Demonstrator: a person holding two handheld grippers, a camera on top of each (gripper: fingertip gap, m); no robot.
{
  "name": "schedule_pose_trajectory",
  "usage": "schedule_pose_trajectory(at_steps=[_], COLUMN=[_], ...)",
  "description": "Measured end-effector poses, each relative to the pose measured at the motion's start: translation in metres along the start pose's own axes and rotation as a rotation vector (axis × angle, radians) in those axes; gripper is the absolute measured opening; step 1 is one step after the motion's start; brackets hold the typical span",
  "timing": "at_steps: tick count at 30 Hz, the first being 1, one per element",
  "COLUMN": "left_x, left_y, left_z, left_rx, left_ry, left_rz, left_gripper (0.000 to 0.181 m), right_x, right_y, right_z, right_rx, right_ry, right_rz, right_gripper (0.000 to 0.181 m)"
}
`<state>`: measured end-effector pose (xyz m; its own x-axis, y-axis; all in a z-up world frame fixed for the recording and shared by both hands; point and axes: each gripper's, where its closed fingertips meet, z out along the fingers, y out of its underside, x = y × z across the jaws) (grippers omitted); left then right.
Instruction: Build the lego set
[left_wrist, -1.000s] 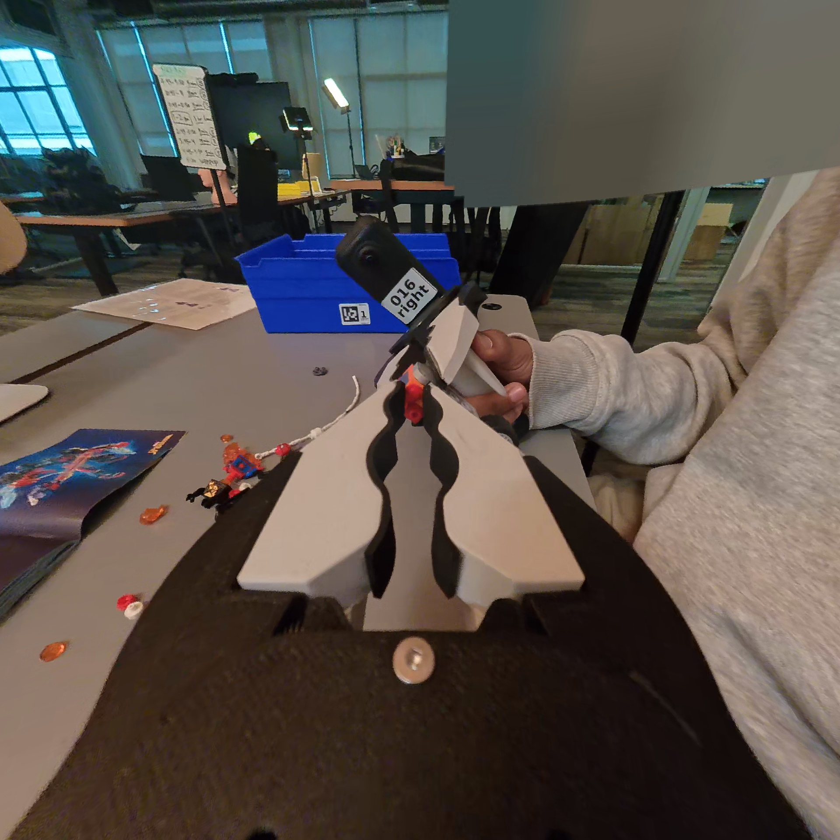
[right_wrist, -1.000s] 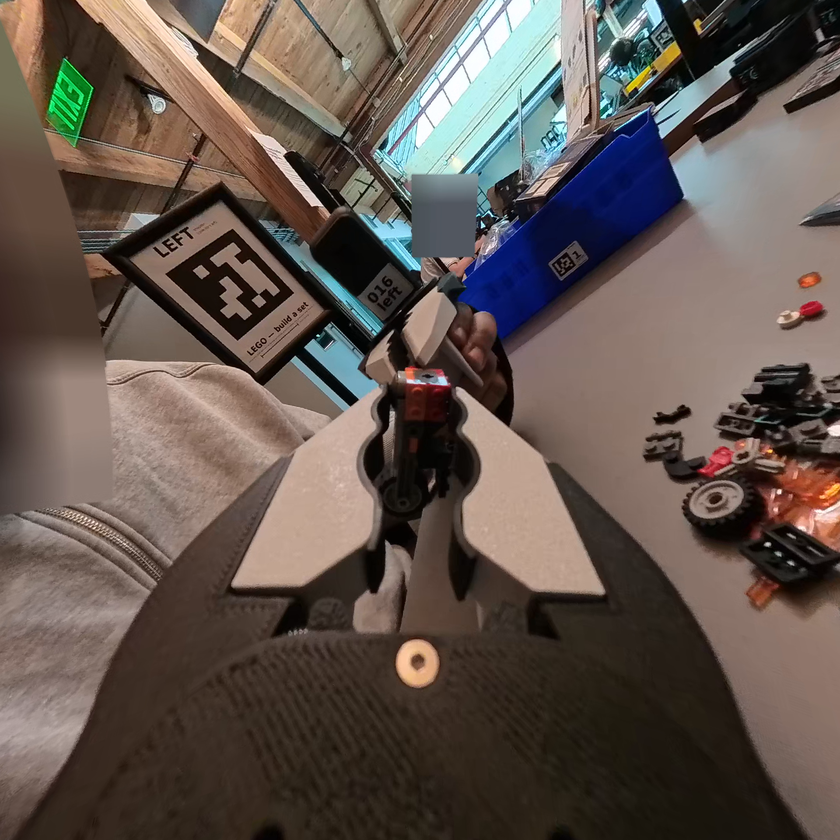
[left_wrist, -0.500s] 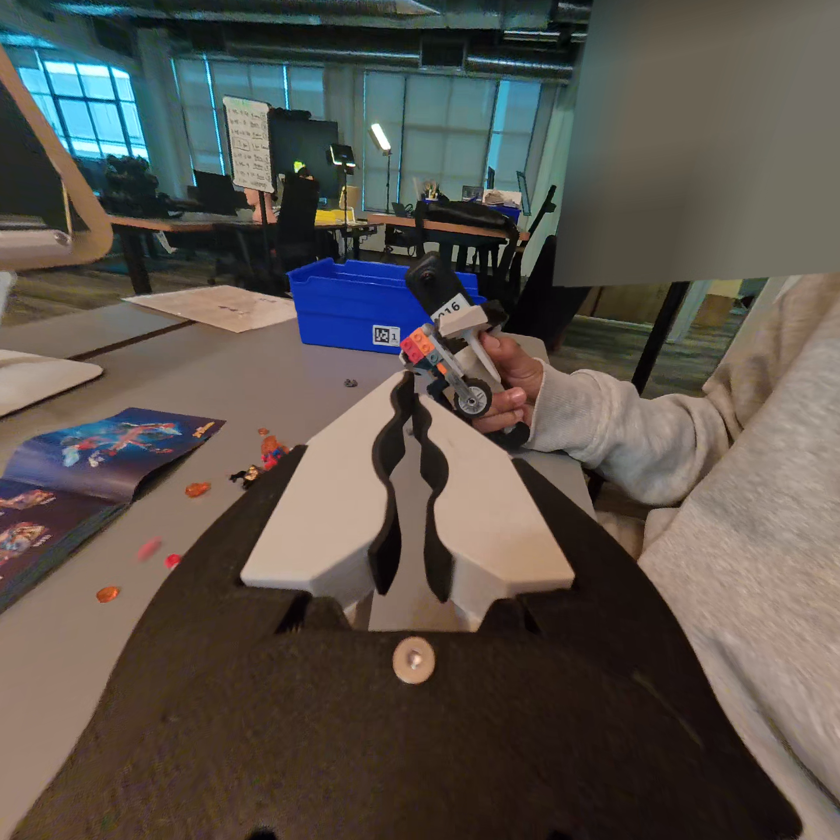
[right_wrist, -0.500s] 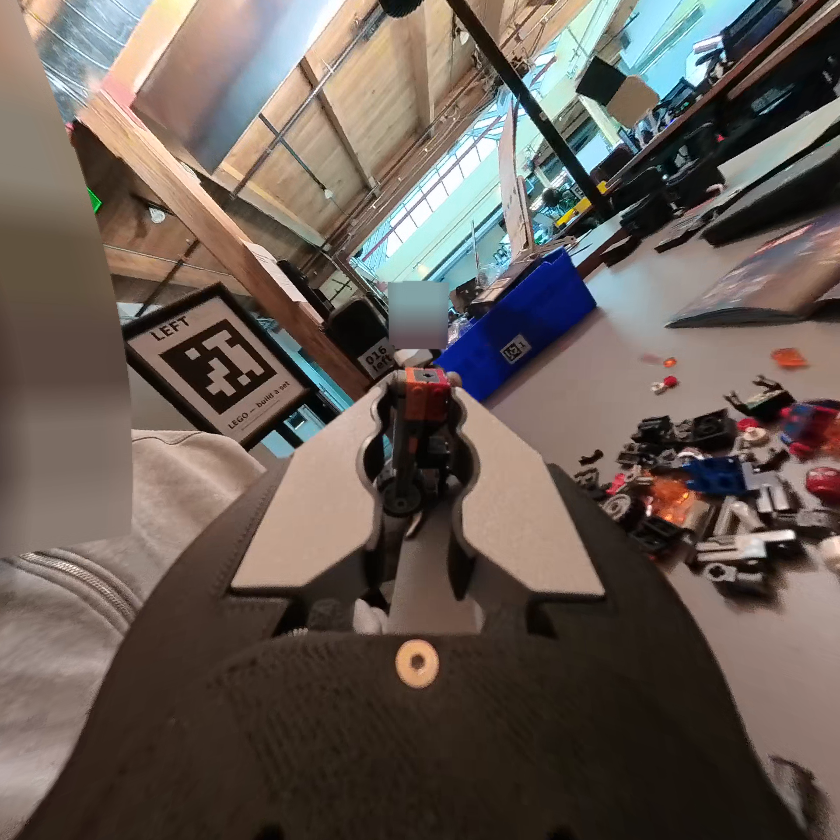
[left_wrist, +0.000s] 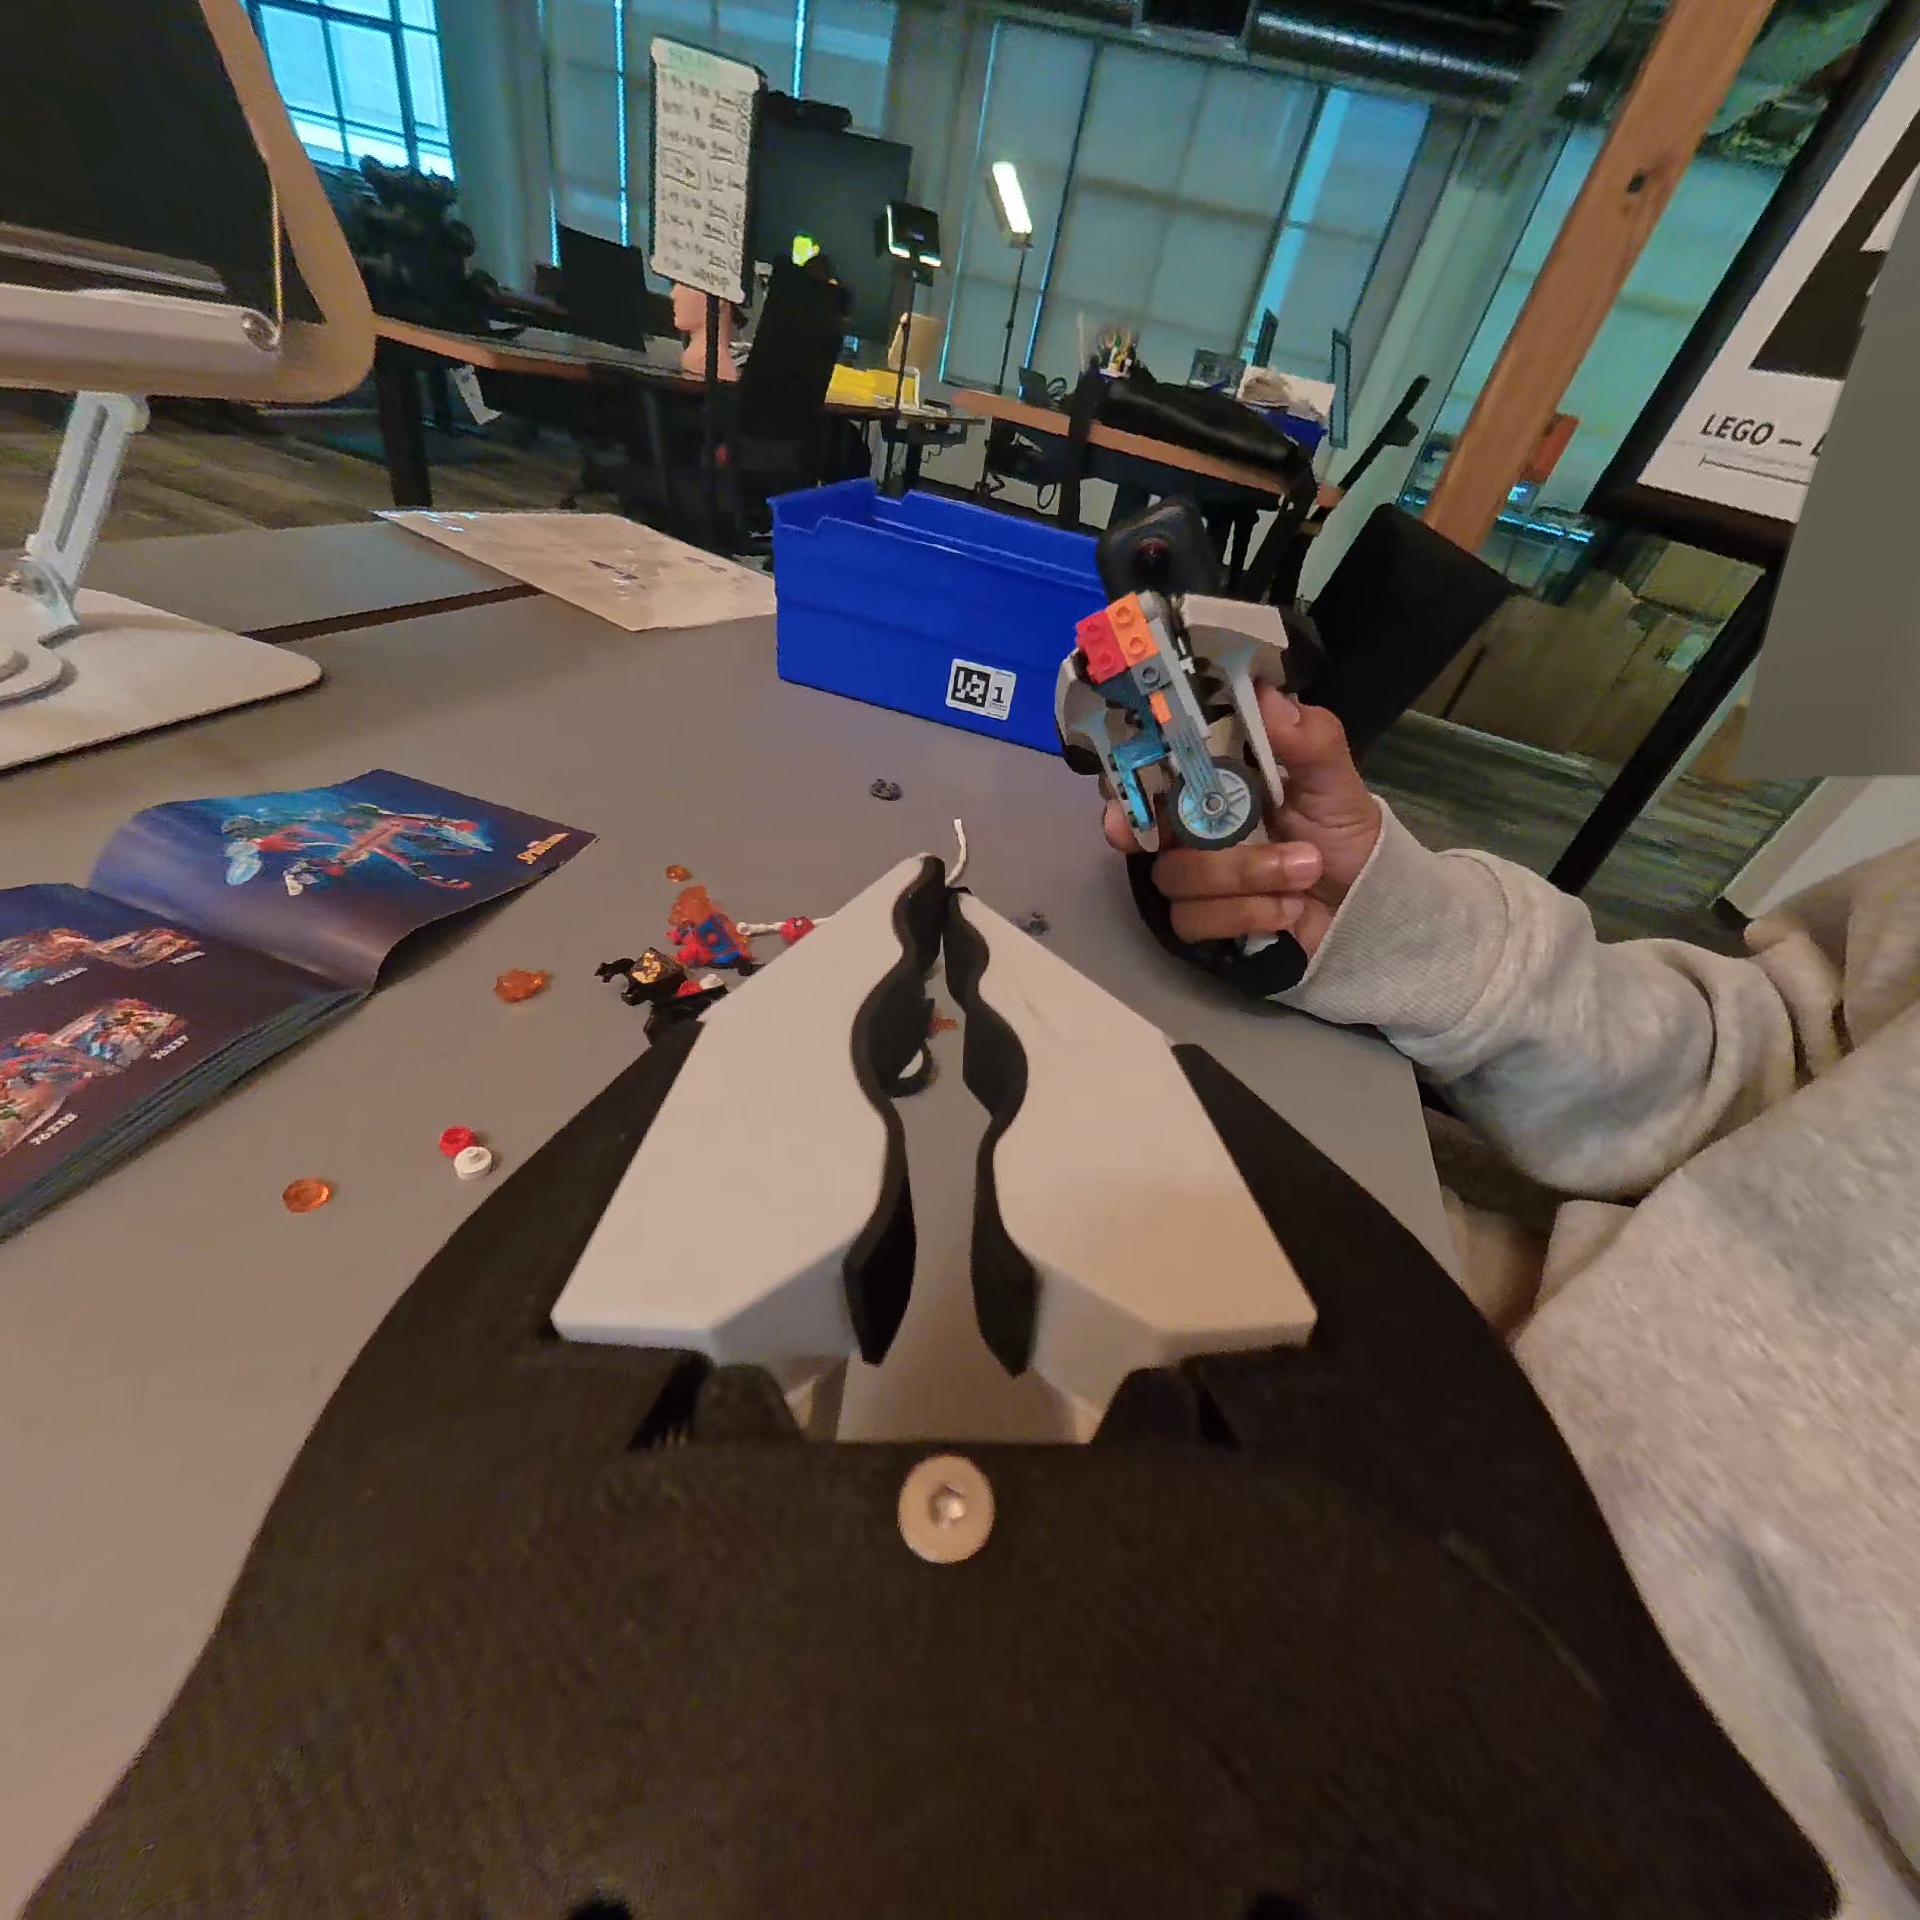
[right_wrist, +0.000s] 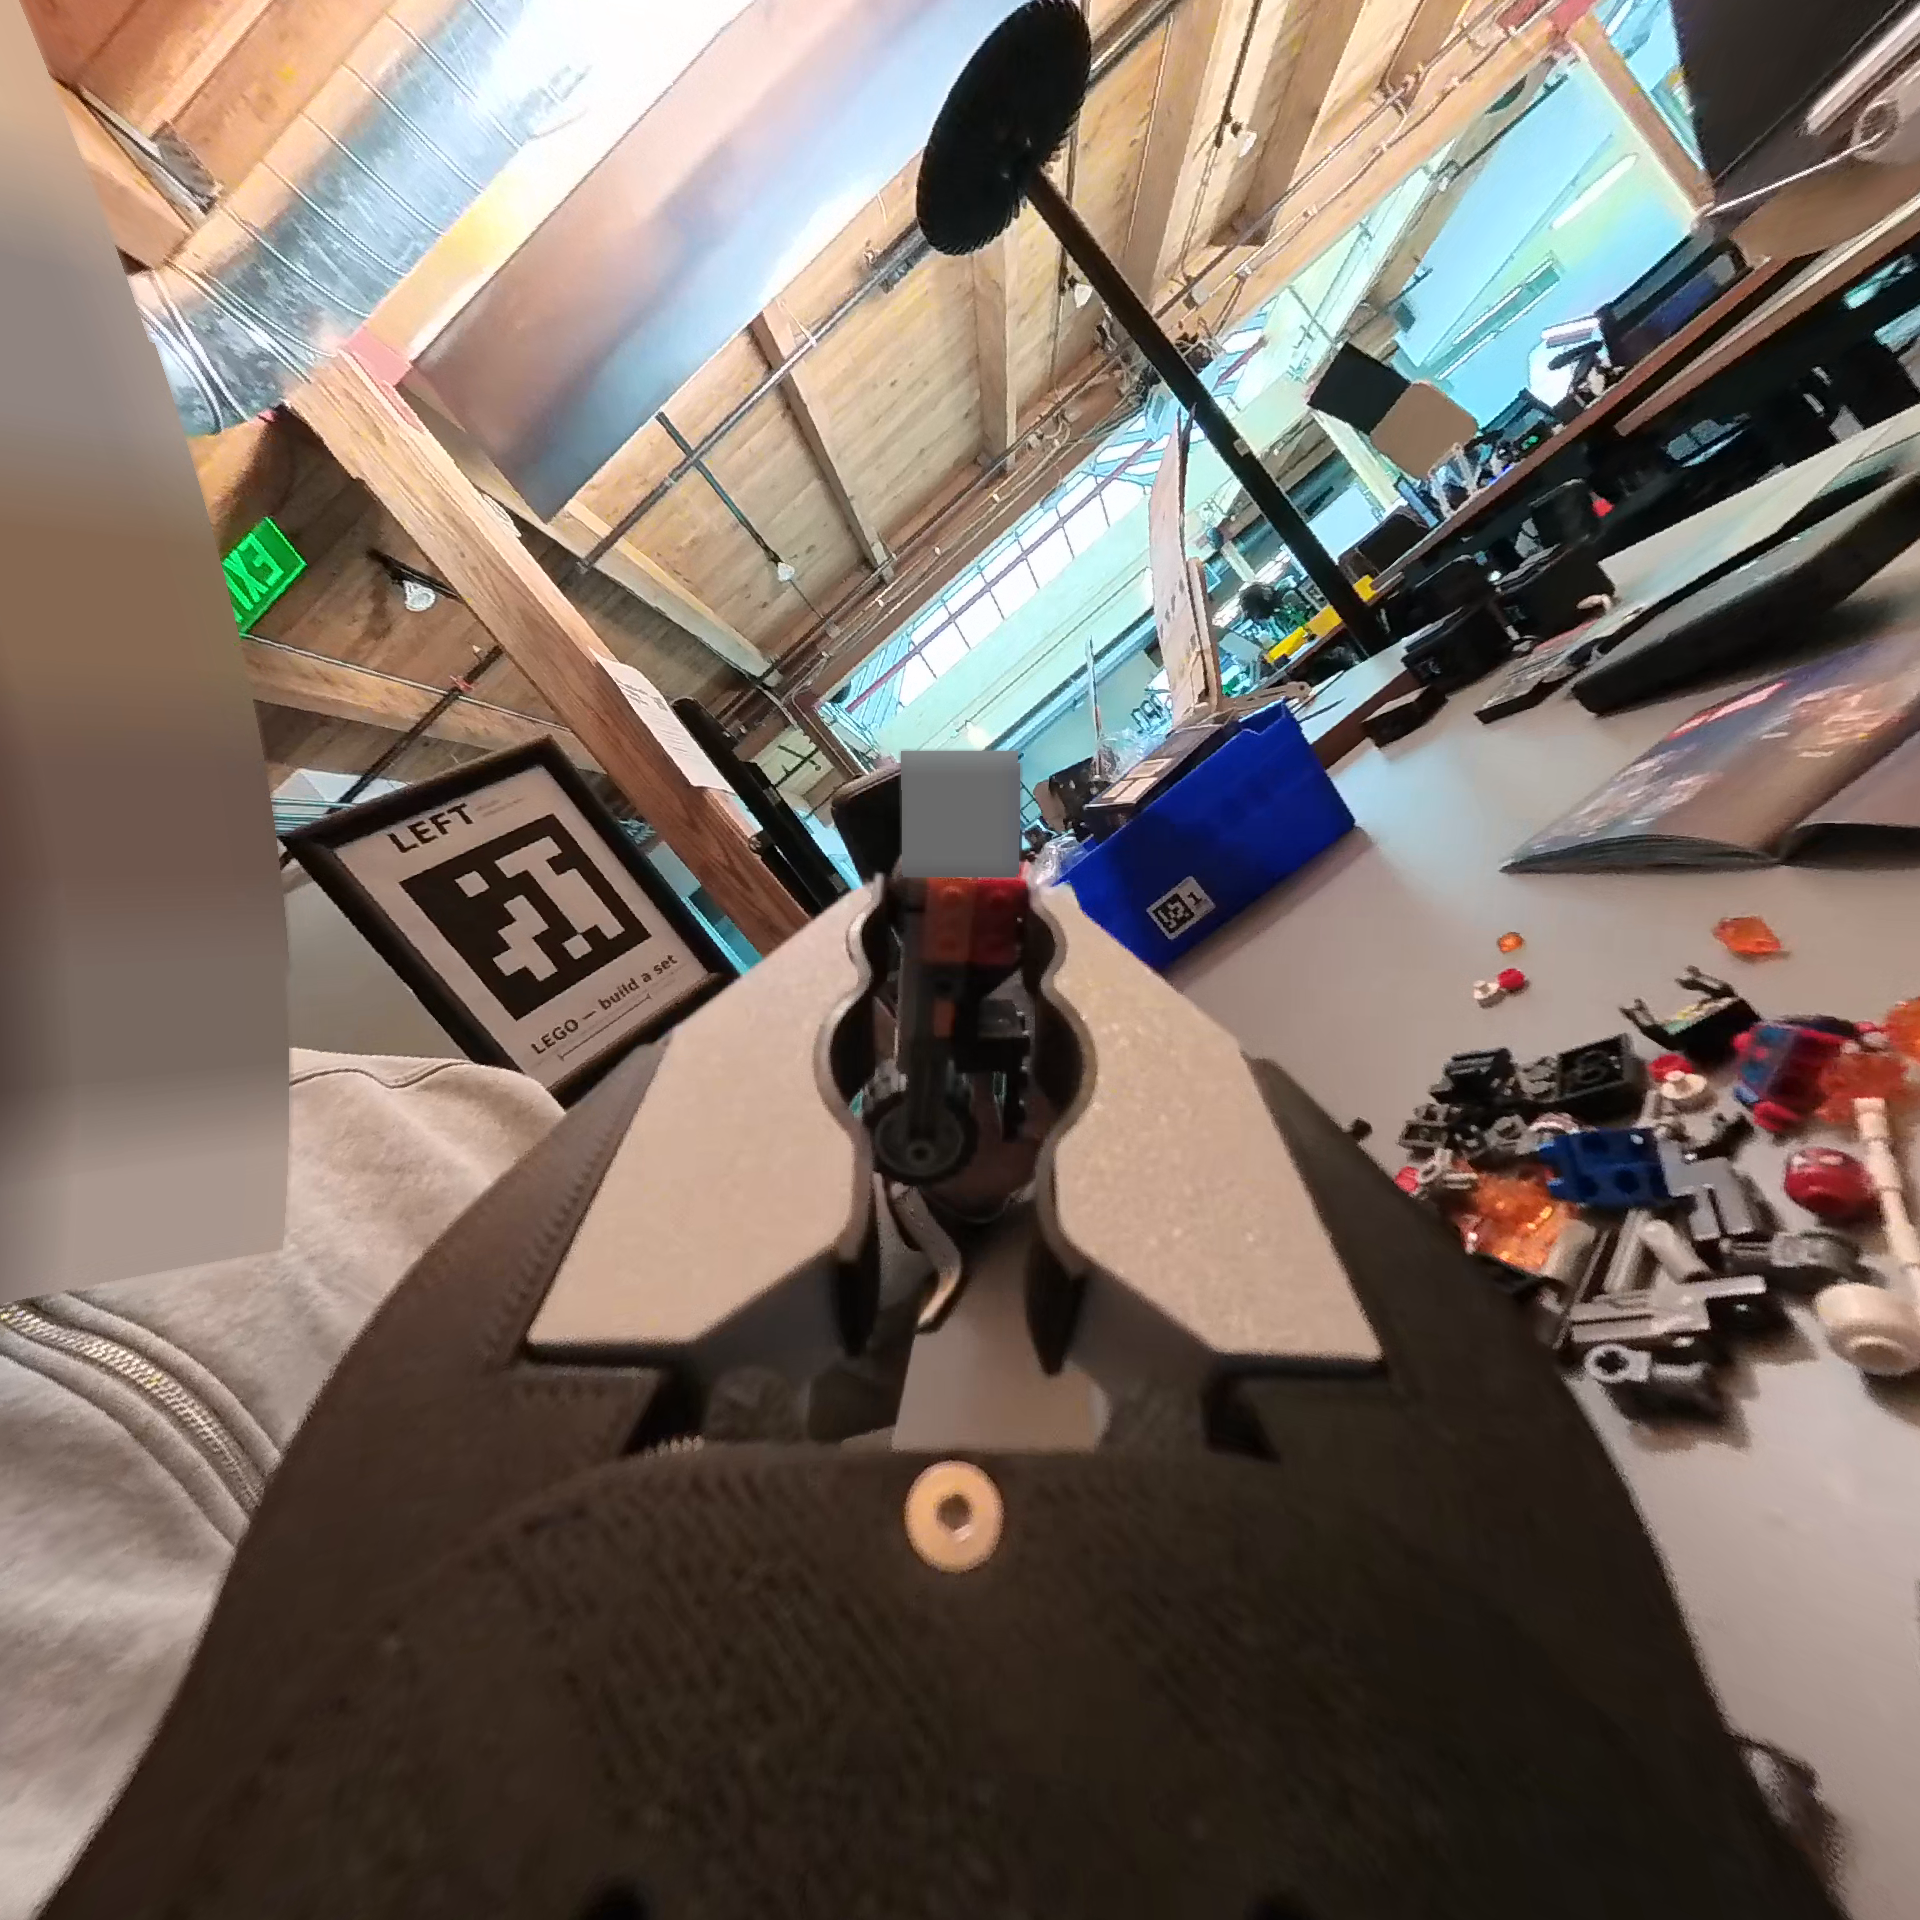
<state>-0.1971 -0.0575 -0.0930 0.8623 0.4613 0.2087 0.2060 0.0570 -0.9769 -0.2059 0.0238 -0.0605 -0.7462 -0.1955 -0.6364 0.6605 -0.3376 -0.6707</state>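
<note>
My right gripper (right_wrist: 961, 909) is shut on a small brick motorcycle model (right_wrist: 956, 1039) with red and orange bricks on top and a grey wheel, and holds it in the air. In the left wrist view the right gripper (left_wrist: 1174, 717) holds the model (left_wrist: 1153, 717) above the grey table (left_wrist: 727, 727), a hand around its handle. My left gripper (left_wrist: 940, 883) is shut with nothing between its fingers, low over the table and apart from the model. Small minifigure pieces (left_wrist: 686, 956) lie just left of its tips.
A pile of loose black, grey, blue and orange bricks (right_wrist: 1662, 1174) lies right of my right gripper. An open instruction booklet (left_wrist: 208, 966) lies at the left. A blue bin (left_wrist: 914, 592) stands at the back. A white monitor stand (left_wrist: 104, 665) is far left. Spacing between my two grippers at the tips: around 10 cm.
My left gripper was at the red brick on the model and has drawn back and away from it. My right gripper has swung the model up and to the right.
</note>
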Motion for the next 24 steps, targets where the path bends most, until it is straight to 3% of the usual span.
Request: schedule_pose_trajectory(at_steps=[15,24], left_x=[0.004,0.035], left_y=[0.002,0.010], left_z=[0.003,0.022], left_rx=[-0.004,-0.025], left_ry=[0.023,0.247], left_rz=[-0.003,-0.211], left_gripper=[0.001,0.030], right_x=[0.004,-0.001], right_y=[0.010,0.036], right_z=[0.007,0.022], right_rx=[-0.058,-0.204], right_ry=[0.043,0.069], right_rz=[-0.039,-0.197], right_gripper=[0.022,0.023])
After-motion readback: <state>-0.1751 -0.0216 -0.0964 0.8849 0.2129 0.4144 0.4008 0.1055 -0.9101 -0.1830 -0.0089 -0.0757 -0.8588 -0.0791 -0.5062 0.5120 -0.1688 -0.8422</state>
